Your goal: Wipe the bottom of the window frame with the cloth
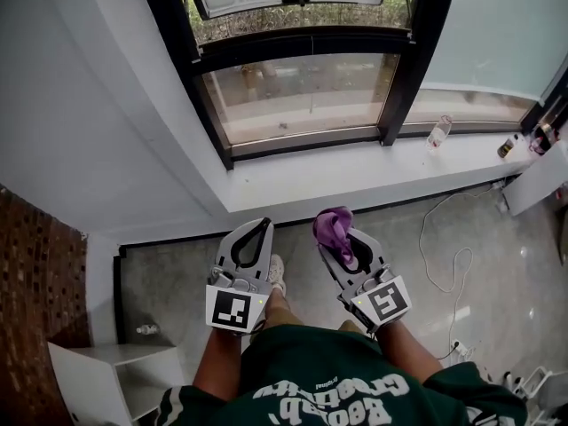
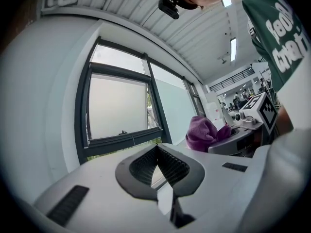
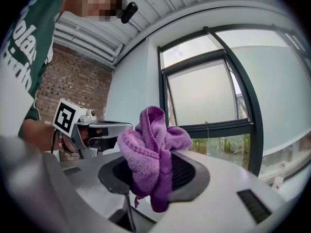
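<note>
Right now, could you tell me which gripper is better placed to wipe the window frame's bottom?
Right gripper: its jaws clamp the purple cloth; the left gripper is shut and empty.

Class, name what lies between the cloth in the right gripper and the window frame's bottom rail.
In the head view, only the white sill, bare from purple cloth to bottom rail; a plastic bottle sits further right.
</note>
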